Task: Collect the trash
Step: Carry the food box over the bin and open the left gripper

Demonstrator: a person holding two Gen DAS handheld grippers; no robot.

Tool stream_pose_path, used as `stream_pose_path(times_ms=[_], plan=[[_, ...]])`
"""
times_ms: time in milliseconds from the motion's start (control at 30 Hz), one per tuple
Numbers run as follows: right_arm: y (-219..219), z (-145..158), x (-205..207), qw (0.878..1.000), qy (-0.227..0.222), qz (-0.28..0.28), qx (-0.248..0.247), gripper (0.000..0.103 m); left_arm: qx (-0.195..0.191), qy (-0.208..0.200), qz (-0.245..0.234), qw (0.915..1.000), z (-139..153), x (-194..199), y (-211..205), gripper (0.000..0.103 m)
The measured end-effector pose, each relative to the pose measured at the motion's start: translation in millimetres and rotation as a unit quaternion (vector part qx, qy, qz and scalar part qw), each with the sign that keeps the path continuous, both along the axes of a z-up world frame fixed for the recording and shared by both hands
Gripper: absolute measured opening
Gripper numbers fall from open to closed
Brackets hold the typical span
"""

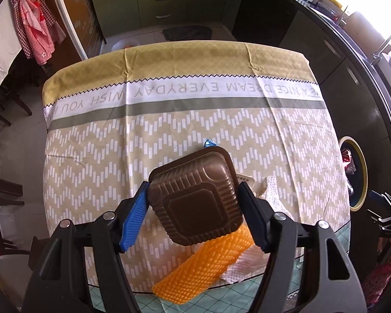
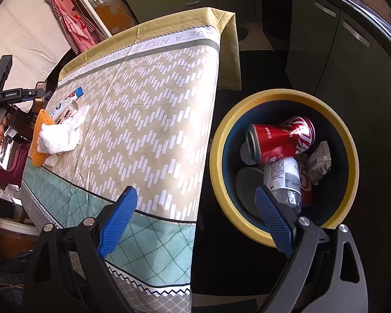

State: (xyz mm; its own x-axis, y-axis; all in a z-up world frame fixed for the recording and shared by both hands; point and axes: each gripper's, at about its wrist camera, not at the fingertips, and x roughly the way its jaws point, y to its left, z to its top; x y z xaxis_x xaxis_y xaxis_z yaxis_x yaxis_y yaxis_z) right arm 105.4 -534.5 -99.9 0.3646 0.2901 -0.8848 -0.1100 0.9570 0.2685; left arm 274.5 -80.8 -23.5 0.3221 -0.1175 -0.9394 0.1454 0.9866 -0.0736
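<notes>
Above tablecloth (image 1: 169, 135), steeply down-tilted left gripper (image 1: 194, 200) clamps brown tray (image 1: 195, 195).

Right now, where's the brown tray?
In the left wrist view, the brown tray sits clamped in the left tool, lifted above the orange mesh and paper towel at the table's near edge.

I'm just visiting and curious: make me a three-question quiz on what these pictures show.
1. True or false: the left claw grips a brown plastic tray.
2. What is already in the bin? A) red can and plastic bottle B) only paper C) nothing
3. What colour is the foam net on the table?

Key: 1 true; 2 A; 3 orange.
</notes>
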Motion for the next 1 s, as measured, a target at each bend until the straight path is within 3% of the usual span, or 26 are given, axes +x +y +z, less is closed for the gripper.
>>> stream_pose_path(times_ms=[133,300,533,767,1000], plan=[[-5.7,3.2,-8.6,1.000,-0.003,-0.005,-0.008,0.091,0.001,-0.004,-0.038,0.9993,8.2,-2.9,-32.4,0.065],[-24.4,12.6,-27.6,0.999,-0.012,-0.026,-0.019,0.091,-0.006,-0.004,-0.114,0.9935,14.6,-15.1,-101.7,0.065],[-67.3,23.2,-63.1,0.997,-0.020,-0.071,-0.029,0.091,-0.023,0.003,-0.245,0.9693,12.1,-35.1,-241.0,0.065],[-108.9,17.2,-98.6,0.993,-0.017,-0.114,-0.020,0.091,-0.018,0.022,-0.339,0.9403,-19.9,-51.3,-381.7,0.065],[-136.9,5.3,-122.6,0.989,-0.008,-0.144,-0.007,0.091,0.004,0.040,-0.367,0.9294,-64.1,-53.5,-468.5,0.066]])
